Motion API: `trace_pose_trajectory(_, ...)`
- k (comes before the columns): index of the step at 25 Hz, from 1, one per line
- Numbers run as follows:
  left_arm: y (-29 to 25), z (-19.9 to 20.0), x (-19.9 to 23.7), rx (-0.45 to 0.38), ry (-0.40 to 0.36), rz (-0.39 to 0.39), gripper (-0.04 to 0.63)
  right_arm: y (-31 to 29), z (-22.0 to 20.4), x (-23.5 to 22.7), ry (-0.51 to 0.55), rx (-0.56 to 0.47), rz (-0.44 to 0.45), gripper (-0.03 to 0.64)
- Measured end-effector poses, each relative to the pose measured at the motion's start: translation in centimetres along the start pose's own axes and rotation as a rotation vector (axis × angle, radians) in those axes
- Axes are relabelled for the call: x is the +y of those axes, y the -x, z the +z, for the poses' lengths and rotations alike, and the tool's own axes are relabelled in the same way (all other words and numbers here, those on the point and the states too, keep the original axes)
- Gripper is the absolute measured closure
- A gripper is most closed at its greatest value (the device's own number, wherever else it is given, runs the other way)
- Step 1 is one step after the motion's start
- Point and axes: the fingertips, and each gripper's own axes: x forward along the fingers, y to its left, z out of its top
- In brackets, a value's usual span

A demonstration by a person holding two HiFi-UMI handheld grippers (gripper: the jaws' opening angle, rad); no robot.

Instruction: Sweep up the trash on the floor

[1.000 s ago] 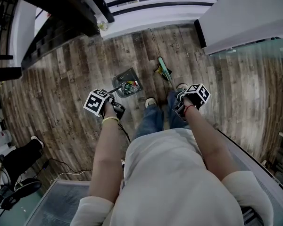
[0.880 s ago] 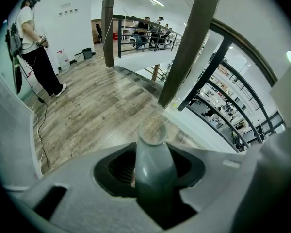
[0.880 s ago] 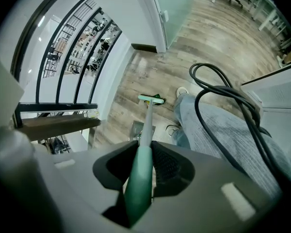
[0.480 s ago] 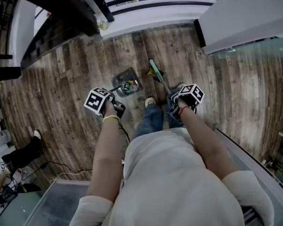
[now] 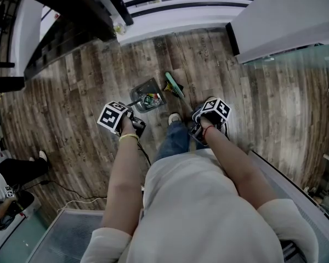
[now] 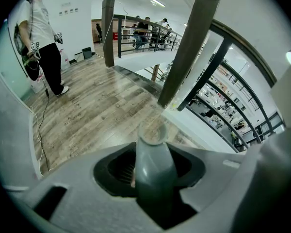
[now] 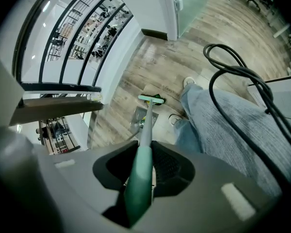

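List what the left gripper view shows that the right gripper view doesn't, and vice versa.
Left only: the grey dustpan handle between its jaws, a standing person, a wooden post. Right only: the green broom handle between its jaws, the broom head, the dustpan, a jeans leg. Both: wooden floor.

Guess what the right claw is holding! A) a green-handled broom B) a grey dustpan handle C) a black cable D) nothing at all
A: the right gripper view shows the right claw shut on the green-handled broom, whose brush head reaches down to the wooden floor.
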Motion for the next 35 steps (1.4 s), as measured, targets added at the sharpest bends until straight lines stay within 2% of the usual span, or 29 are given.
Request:
trace_pose_trajectory(10, 0.1, 0.0, 0.0, 0.001, 0.003, -0.003, 0.446, -1.0, -2.7, 1.1, 0.036, 0.076, 0.008, 0.52)
trace_pose_trajectory(28, 0.2, -0.1, 0.0, -0.002, 0.0, -0.004, 0.446, -1.4, -5.6, 2.7, 0.028, 0.13, 0.033, 0.522)
trace_pose_trajectory(35, 0.4, -0.2, -0.1, -0.003, -0.003, -0.005, 0.446, -1.4, -7.2, 3.7, 0.075, 0.18, 0.054, 0.522)
